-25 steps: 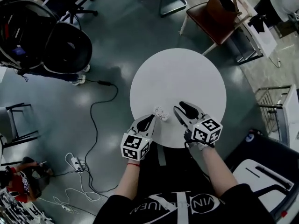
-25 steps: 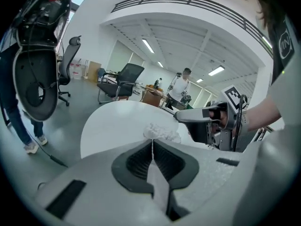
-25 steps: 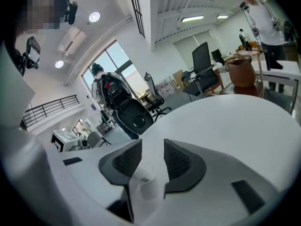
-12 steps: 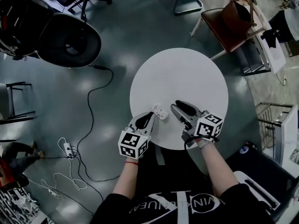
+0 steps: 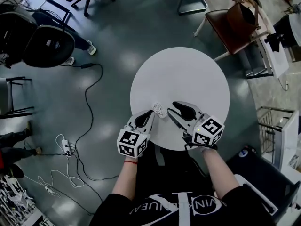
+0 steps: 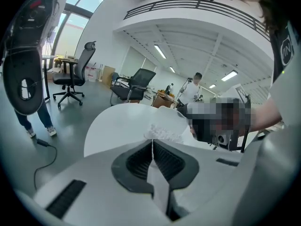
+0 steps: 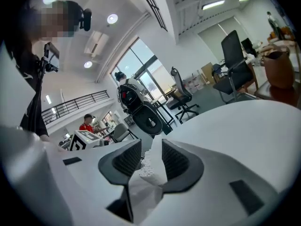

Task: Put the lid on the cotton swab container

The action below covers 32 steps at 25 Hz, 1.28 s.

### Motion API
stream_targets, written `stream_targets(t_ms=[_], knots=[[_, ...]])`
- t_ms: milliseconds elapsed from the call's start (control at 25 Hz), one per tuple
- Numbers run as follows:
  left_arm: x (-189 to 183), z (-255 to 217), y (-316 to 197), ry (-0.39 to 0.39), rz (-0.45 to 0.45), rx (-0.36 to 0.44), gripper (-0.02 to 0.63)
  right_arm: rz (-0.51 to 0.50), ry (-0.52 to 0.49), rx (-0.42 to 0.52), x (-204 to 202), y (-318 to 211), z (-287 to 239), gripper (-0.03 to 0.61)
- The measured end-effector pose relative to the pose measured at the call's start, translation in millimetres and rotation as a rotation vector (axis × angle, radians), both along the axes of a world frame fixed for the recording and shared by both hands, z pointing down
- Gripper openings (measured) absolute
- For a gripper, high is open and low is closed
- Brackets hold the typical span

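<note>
From the head view, the cotton swab container (image 5: 158, 109) sits on the round table (image 5: 188, 69), close to the edge nearest us. It has kept that spot over the last second. The left gripper (image 5: 150, 115) lies on the container's left with its tips right against it. The right gripper (image 5: 171, 108) is on the container's right, just apart from it. At this size we cannot pick out a lid as a separate piece.

In the left gripper view, the jaws are pressed together with only a hairline between the pads. The container's white swab heads (image 6: 162, 132) show just past the tips. We cannot tell whether the tips pinch its rim or merely butt against it.

In the right gripper view, the jaws have just been opening and now stand as wide as they go. The container (image 7: 149, 167) shows in the gap ahead of them, and neither pad presses on it, so this gripper holds nothing. A pale, clear wall rises beside the swab heads, but we cannot say whether it is the lid or the container's side.

We judge that the right gripper has let go at the container. The lid is probably placed, though whether it is seated remains unconfirmed.
</note>
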<state>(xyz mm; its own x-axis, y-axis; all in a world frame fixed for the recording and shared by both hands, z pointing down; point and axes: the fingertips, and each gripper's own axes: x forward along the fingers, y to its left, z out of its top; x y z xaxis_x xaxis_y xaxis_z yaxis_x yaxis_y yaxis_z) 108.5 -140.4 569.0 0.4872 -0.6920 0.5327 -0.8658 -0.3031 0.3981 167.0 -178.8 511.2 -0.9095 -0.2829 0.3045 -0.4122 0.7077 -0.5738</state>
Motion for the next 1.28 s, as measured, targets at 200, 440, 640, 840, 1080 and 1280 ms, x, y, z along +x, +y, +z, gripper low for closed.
stream_targets(t_ms=[200, 440, 640, 840, 1080, 1280], knots=[[-3, 0, 0, -0.001, 0.001, 0.0, 0.015, -0.064, 0.025, 0.07, -13, 10, -5, 0.133], [-2, 1, -2, 0.006, 0.008, 0.0, 0.014, -0.116, 0.042, 0.085, -22, 19, -5, 0.133], [-2, 1, -3, 0.014, 0.013, 0.003, 0.015, -0.189, 0.082, 0.111, -33, 31, 0, 0.133], [-4, 0, -2, 0.024, 0.021, 0.006, 0.014, -0.233, 0.133, 0.131, -43, 40, 7, 0.133], [-6, 3, -2, 0.027, 0.025, 0.0, 0.015, -0.251, 0.173, 0.149, -48, 43, 14, 0.123], [-23, -7, -2, 0.02, -0.014, 0.024, 0.015, -0.257, 0.232, 0.193, -52, 42, 17, 0.097]])
